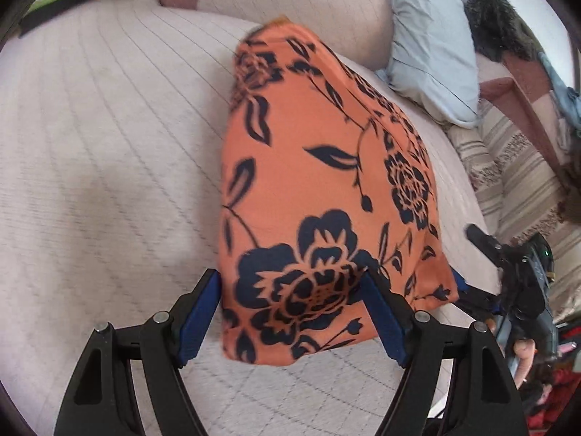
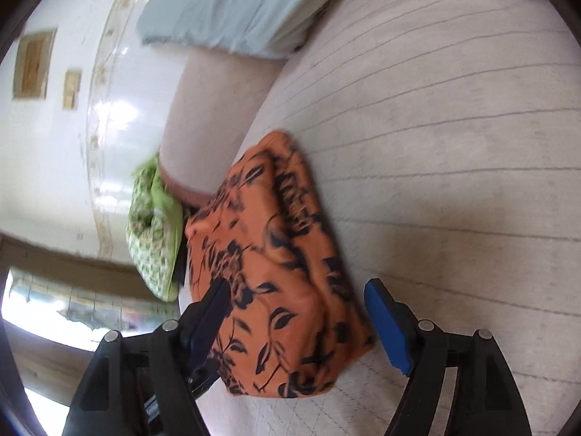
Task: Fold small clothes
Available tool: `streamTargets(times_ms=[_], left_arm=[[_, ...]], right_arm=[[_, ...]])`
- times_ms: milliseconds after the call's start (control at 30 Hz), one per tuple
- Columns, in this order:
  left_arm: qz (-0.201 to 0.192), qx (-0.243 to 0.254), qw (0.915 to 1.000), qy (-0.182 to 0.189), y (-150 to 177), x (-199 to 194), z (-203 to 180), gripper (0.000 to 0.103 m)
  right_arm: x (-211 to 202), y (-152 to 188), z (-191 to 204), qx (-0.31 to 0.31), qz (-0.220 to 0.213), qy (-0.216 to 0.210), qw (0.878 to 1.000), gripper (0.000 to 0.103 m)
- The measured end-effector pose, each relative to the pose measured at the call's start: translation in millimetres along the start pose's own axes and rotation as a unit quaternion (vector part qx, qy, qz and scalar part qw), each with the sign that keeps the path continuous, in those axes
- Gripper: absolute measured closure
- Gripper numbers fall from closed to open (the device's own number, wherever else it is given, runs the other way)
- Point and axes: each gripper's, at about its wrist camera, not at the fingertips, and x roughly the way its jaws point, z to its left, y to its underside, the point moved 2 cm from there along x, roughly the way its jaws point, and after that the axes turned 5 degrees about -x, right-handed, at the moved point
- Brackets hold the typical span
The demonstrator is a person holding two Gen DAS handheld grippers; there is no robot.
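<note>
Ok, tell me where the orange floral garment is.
The orange floral garment lies folded on the quilted bed, between both open grippers, with the blue pillow beyond it.

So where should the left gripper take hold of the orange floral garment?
At the near hem of the orange floral garment, coming in low from the near side. That edge lies loose on the quilted bed cover, right between the open left gripper fingers; the far end looks bunched.

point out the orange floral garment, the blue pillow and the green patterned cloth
orange floral garment point(image 1: 326, 189): left wrist view, middle of its top panel.
blue pillow point(image 1: 432, 36): left wrist view, centre of its face.
green patterned cloth point(image 2: 156, 232): right wrist view, its middle.
</note>
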Motion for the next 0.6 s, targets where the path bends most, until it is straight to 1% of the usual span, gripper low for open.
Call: streamTargets(times_ms=[33,67,100,133,167,200,233,267,333,367,400,467,533,600], left_arm=[[-0.002,0.000,1.0000,0.002,-1,3,2,0.024],[0.001,-0.002,0.9999,0.012,-2,6,4,0.024],[0.004,-0.005,0.9998,0.020,-2,8,6,0.024],[0.009,-0.013,0.9993,0.032,-3,12,9,0.026],[0.012,-0.019,0.9990,0.040,-3,14,12,0.029],[0.013,-0.023,0.9986,0.046,-2,18,15,0.030],[0.013,-0.026,0.9983,0.050,-1,20,16,0.033],[0.011,-0.027,0.9984,0.049,1,20,18,0.036],[0.008,-0.030,0.9982,0.051,3,19,21,0.041],[0.006,-0.036,0.9978,0.054,4,17,25,0.044],[0.005,-0.045,0.9972,0.059,5,16,27,0.046],[0.004,-0.058,0.9962,0.065,5,14,30,0.052],[-0.005,-0.054,0.9966,0.063,5,9,26,0.056],[-0.013,-0.054,0.9965,0.062,3,3,20,0.059]], right_arm=[[6,3,3,-0.010,0.012,0.019,1.000,0.024],[18,6,1,-0.016,0.034,0.048,0.998,0.026],[31,8,1,-0.018,0.049,0.063,0.997,0.026],[35,8,2,-0.027,0.050,0.072,0.996,0.026],[37,7,7,-0.039,0.046,0.069,0.996,0.027],[40,7,12,-0.050,0.045,0.057,0.996,0.034],[47,8,15,-0.053,0.054,0.041,0.996,0.041],[54,11,18,-0.056,0.061,0.045,0.996,0.045],[58,15,30,-0.095,0.054,0.075,0.991,0.049],[58,17,36,-0.106,0.052,0.075,0.990,0.055],[58,18,38,-0.106,0.051,0.070,0.991,0.058],[56,20,39,-0.105,0.048,0.069,0.991,0.060],[50,21,42,-0.110,0.038,0.065,0.991,0.063],[42,23,50,-0.136,0.024,0.058,0.989,0.067]])
